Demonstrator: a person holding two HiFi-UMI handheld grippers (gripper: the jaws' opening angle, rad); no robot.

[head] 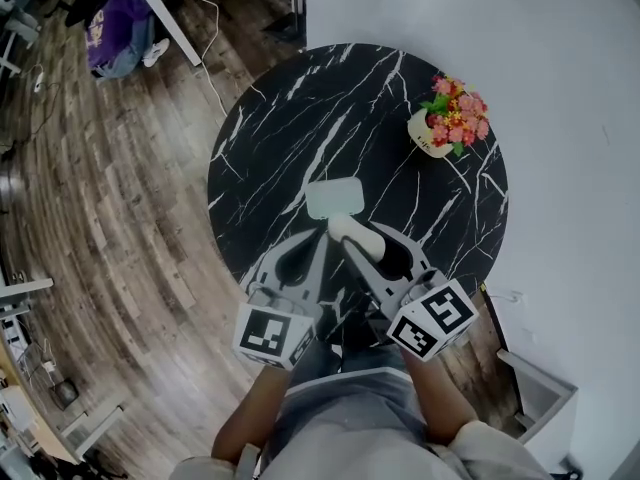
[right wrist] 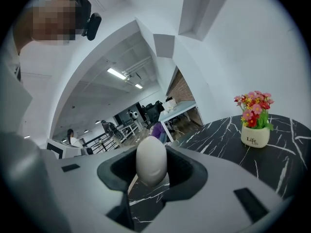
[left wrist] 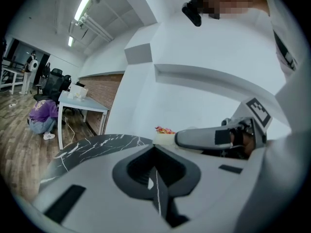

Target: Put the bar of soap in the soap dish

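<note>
- The round black marble desk (head: 290, 128), veined in white, is seen from above.
- The right tongs (right wrist: 151, 178) are held partly open, clamped on the soap's sides.
- The left tongs (left wrist: 156, 178) are pressed fully together, with nothing gripped.
- The pale rectangular soap dish (head: 335, 198) is set near the desk's middle.
- The white oval bar of soap (right wrist: 151, 157) is held just beside the dish's near edge.

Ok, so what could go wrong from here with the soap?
The rounded bar of soap is pinched in the right gripper by its sides only, so it may slip out before it is over the soap dish. The shut left gripper is close beside the right one, near the dish, and could bump the dish or knock the soap.
</note>
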